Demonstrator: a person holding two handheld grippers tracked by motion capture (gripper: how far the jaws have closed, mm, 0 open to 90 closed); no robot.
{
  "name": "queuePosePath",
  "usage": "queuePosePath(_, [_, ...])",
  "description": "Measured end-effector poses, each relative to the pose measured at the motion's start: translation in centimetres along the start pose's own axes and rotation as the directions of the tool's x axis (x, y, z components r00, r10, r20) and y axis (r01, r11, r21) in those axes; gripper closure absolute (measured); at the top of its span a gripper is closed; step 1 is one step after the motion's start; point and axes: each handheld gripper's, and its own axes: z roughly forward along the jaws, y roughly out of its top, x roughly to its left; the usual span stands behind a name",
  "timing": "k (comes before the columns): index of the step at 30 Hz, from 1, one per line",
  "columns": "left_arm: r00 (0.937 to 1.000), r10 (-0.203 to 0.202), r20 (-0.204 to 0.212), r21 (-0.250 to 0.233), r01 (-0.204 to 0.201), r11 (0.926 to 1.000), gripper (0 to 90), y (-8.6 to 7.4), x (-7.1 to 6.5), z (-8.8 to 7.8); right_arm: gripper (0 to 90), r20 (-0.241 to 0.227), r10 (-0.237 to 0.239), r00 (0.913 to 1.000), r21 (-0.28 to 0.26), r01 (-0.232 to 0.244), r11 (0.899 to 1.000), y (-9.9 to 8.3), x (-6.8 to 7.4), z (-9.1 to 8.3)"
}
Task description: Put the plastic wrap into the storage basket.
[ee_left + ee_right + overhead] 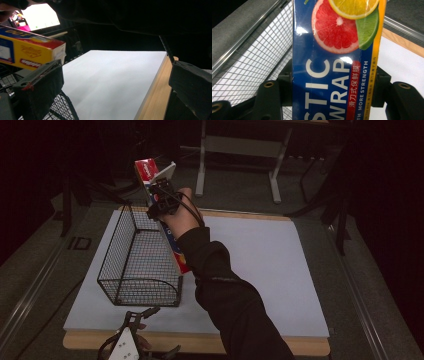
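Plastic wrap box (pixel 167 227) — clamped across its narrow width by the right gripper (pixel 162 200), tilted above the wire basket (pixel 137 265).
Light, stiff, glossy cardboard — likely slippery; grip mid-length. Left gripper (pixel 131 332) spread, idle.

There is 1 wire basket (pixel 140 260) on the table, black and open at the top; 1 long box of plastic wrap (pixel 165 215), blue, red and yellow; 1 pale mat (pixel 260 270) over 1 wooden table (pixel 310 346). There are 2 grippers, the left gripper (pixel 137 330) and the right gripper (pixel 161 200); 1 dark sleeve (pixel 230 295) reaches in; on the box front are printed 3 citrus slices (pixel 352 22), 1 pink, 1 orange, 1 green.
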Motion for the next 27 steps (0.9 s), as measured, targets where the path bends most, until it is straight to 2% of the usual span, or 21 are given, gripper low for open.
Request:
queuePosePath(6, [1.0000, -0.005, 0.001, -0.004, 0.005, 1.0000, 0.2, 0.0, 0.0, 0.1, 39.3, -0.013, -0.015, 0.9998, -0.020, 0.015, 1.000, 0.6, 1.3, 0.7])
queuePosePath(9, [1.0000, -0.005, 0.007, -0.003, 0.005, 1.0000, 0.2, 0.0, 0.0, 0.1, 39.3, -0.035, -0.018, 0.9992, -0.032, 0.017, 0.999, 0.8, 2.0, 1.0])
queuePosePath(15, [0.9998, -0.015, 0.011, -0.016, 0.015, 0.9998, 0.2, 0.0, 0.0, 0.1, 39.3, -0.050, -0.052, 0.9974, -0.071, 0.048, 0.996, 1.0, 3.2, 2.0])
queuePosePath(17, [0.9999, -0.009, 0.008, -0.012, 0.009, 0.9999, 0.2, 0.0, 0.0, 0.1, 39.3, -0.080, -0.044, 0.9958, -0.080, 0.038, 0.996, 1.0, 3.6, 2.7])
queuePosePath(20, [0.9994, -0.019, 0.029, -0.016, 0.020, 0.9997, 0.2, 0.0, 0.1, 0.0, 39.3, -0.080, -0.060, 0.9950, -0.084, 0.054, 0.995, 1.0, 4.2, 3.6])
queuePosePath(23, [0.9996, -0.014, 0.025, -0.009, 0.014, 0.9999, 0.2, 0.0, 0.1, 0.1, 39.3, -0.080, -0.065, 0.9947, -0.092, 0.058, 0.994, 0.9, 4.7, 4.4])
queuePosePath(25, [0.9996, -0.013, 0.025, -0.006, 0.013, 0.9999, 0.2, -0.1, 0.1, 0.0, 39.3, -0.103, -0.056, 0.9932, -0.098, 0.046, 0.994, 0.7, 4.9, 5.1])
queuePosePath(27, [0.9996, -0.013, 0.024, -0.007, 0.014, 0.9999, 0.2, 0.0, 0.1, 0.0, 39.3, -0.092, -0.062, 0.9938, -0.109, 0.052, 0.993, 0.4, 5.1, 5.7])
